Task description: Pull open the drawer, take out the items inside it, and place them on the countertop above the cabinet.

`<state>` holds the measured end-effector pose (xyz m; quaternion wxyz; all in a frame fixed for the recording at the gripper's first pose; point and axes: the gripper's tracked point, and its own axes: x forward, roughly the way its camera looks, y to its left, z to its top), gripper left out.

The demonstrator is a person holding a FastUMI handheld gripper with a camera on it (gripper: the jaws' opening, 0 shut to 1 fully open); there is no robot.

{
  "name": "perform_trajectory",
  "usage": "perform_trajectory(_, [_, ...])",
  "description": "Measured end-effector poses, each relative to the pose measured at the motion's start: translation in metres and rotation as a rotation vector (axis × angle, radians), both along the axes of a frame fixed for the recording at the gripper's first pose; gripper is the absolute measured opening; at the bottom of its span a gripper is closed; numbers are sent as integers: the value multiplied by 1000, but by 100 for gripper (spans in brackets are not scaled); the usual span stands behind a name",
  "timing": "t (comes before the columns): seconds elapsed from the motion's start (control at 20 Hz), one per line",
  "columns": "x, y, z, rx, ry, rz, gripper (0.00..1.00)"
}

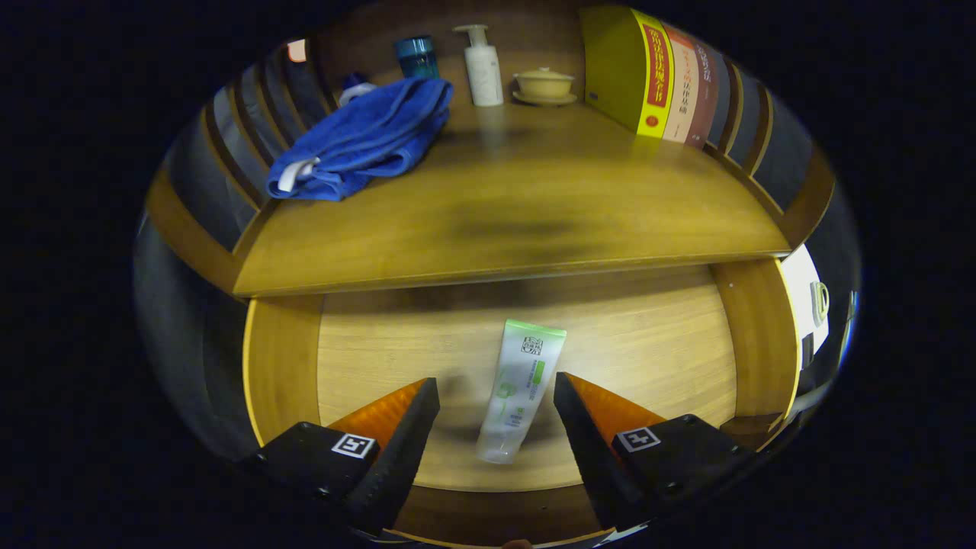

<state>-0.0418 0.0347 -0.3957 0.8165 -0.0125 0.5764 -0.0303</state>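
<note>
The drawer (282, 374) stands pulled open below the countertop (503, 221), its pale wood floor in plain sight. A tube (521, 389) lies flat on that floor, white with green markings, its green crimped end pointing far and its clear cap near. It carries a small square emblem near the far end and lines of print along its body, too small to read. The tube lies slightly tilted, its cap end leaning left.

The gripper (496, 396) hangs over the drawer with its fingers spread wide. The tube lies between them, a clear gap on each side, neither finger touching it. Each finger carries a small square black-and-white marker on its near block.

On the countertop, a blue towel (358, 141) lies crumpled at the far left, with a white tag or loop at its near left end. Beyond it stands a teal cup (416, 56), and just right of that a white pump bottle (482, 69). Right of the bottle sits a cream lidded bowl (544, 84) on a saucer. At the far right, books (663, 80) stand upright in a row: a yellow one with a red band on its spine, then a pale one and a brown one. Their spines bear characters, but they are too warped to read with any confidence.

At the right of the drawer, a white panel (804, 297) with a small handle shows.
</note>
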Motion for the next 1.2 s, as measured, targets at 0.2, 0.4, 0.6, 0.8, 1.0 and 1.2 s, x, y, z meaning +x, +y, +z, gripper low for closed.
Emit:
perform_trajectory(0.2, [-7,-14,-24,-21,64,-59,98])
perform_trajectory(0.4, [-15,-21,-36,-25,104,-92,84])
perform_trajectory(0.6, [-13,-21,-31,-19,118,-104,66])
perform_trajectory(0.8, [-4,-21,-9,-11,111,-100,48])
perform_trajectory(1.0, [15,-23,31,-16,79,-71,40])
perform_trajectory(1.2, [11,-19,68,1,39,-51,40])
